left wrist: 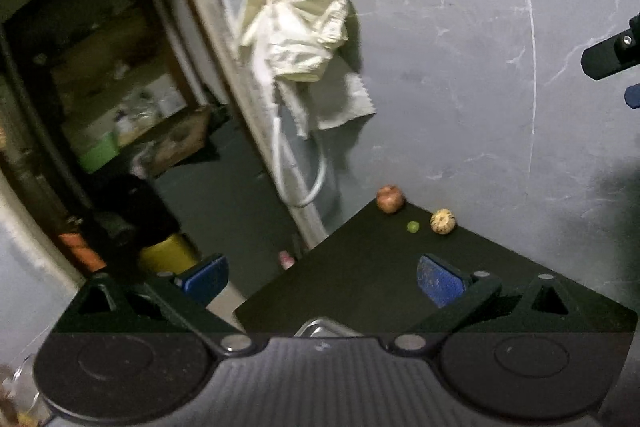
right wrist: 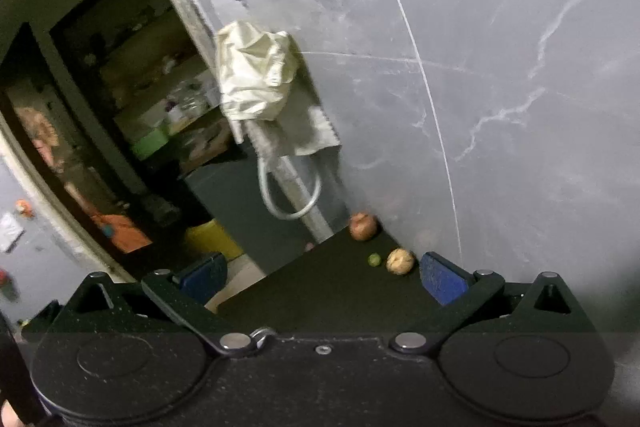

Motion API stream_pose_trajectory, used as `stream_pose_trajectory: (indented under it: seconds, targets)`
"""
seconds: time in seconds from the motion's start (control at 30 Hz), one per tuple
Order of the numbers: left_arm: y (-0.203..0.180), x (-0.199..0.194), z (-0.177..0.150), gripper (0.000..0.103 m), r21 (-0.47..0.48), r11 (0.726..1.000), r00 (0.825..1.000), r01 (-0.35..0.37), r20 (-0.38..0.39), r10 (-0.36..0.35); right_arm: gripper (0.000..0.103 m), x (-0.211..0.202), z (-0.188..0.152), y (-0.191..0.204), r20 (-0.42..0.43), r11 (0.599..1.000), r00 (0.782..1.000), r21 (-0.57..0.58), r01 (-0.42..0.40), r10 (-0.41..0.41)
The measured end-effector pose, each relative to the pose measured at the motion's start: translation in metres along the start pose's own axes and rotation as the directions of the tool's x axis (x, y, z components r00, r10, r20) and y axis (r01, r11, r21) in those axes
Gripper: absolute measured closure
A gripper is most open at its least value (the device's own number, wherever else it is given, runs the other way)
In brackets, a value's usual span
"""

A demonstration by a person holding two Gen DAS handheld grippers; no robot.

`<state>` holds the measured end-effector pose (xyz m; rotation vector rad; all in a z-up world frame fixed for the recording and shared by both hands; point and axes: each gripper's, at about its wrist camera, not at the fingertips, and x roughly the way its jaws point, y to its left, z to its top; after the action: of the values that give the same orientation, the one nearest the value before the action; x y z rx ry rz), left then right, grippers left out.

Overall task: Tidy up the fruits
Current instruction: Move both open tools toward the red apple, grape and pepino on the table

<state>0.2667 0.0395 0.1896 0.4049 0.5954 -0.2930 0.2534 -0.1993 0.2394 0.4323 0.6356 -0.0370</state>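
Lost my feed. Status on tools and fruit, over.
Left tool open, right tool open, both empty. Three fruits on dark table by the wall. Nothing blocking.

dim, grainy | soft motion blur | fisheye edge warp | dark corners

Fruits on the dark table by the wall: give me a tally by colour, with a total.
Reddish-brown: 1, the round fruit nearest the table's far corner.
Green: 1, the small fruit in the middle.
Tan/yellowish: 1, the rough-skinned fruit beside the wall.
Total: 3, all resting on the dark table, none held.
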Motion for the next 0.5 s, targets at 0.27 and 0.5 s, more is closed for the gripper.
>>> stream_pose_trajectory:
  seconds: [0.27, 0.5]
  targets:
    - [0.025, 0.141, 0.006, 0.001, 0.061, 0.983, 0.984, 0.176, 0.013, -0.177, 0.001, 0.127, -0.04, -0.012, -0.009, 0.993, 0.994, 0.032, 0.112, -0.112]
    - [0.026, 0.283, -0.005, 0.001, 0.055, 0.944, 0.946, 0.325, -0.037, -0.323, 0.001, 0.226, -0.098, -0.009, 0.094, 0.952, 0.965, -0.165, 0.259, -0.246]
